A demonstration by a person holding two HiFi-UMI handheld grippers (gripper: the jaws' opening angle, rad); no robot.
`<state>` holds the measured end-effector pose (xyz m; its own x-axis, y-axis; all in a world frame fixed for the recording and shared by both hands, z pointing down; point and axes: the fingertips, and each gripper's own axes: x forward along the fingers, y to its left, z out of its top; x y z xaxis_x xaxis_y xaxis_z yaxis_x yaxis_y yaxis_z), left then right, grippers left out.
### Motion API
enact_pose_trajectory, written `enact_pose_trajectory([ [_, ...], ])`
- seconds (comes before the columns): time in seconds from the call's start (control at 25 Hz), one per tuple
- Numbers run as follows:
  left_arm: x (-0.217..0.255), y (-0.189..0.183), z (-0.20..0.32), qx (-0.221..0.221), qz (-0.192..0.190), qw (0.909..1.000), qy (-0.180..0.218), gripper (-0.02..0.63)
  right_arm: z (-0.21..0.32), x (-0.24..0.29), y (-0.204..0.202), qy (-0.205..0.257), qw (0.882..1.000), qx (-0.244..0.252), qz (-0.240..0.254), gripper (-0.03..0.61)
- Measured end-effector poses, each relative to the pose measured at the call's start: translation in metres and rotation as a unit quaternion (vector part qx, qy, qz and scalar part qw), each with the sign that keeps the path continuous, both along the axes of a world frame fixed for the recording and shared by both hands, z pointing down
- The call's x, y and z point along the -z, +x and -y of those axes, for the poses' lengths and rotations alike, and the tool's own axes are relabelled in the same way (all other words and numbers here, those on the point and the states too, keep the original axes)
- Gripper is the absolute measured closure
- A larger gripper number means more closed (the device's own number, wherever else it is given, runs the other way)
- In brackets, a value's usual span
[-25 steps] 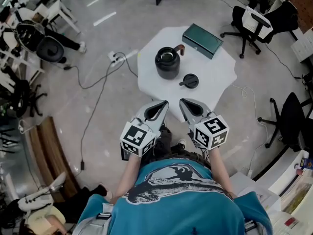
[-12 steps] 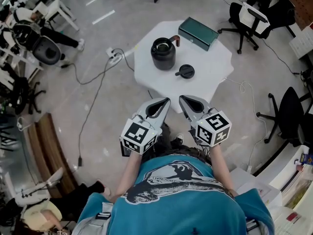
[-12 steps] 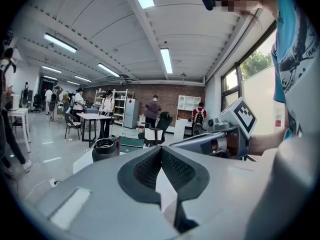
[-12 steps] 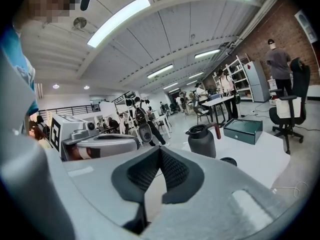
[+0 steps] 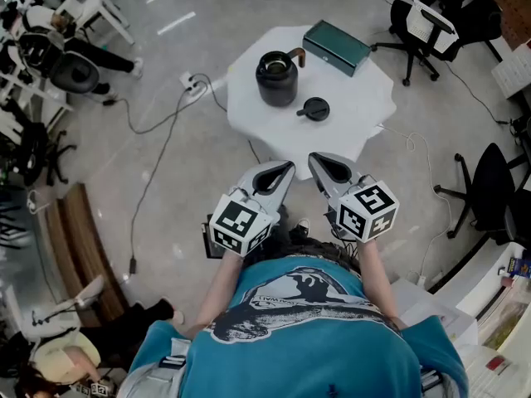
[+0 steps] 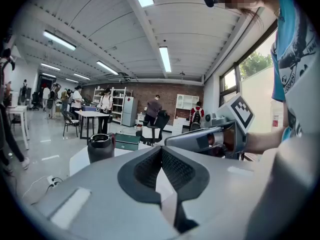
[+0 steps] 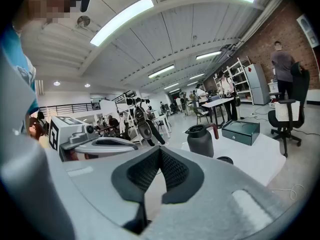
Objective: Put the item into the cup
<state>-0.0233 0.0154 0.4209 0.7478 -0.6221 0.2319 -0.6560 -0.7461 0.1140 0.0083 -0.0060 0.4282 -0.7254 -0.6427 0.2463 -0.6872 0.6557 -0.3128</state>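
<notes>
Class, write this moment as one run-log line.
left gripper shut, empty | right gripper shut, empty | cup, lid on table, untouched | task not started

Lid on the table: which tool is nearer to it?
Right. The right tool points almost straight at the lid from the near side; the left tool sits farther off, to its left.

On the table (image 5: pixel 353 131), cup (image 5: pixel 276 80) left, lid (image 5: pixel 315 109) right, box (image 5: pixel 336 46) behind
</notes>
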Motion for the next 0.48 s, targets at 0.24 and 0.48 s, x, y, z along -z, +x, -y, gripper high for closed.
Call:
enact_pose_trajectory([
  [0.24, -0.0008, -0.0006, -0.0042, -0.001, 0.002, 1.0000, 0.000, 0.607, -0.0038, -0.0013, -0.0013, -0.001, 1.000, 0.006, -0.008, 0.578],
  [0.48, -0.0026, 0.0008, -0.0066, -0.004, 0.004, 1.0000, -0.003, 0.607, -0.0043, -0.0016, -0.0024, 0.002, 1.000, 0.006, -0.022, 0.578],
])
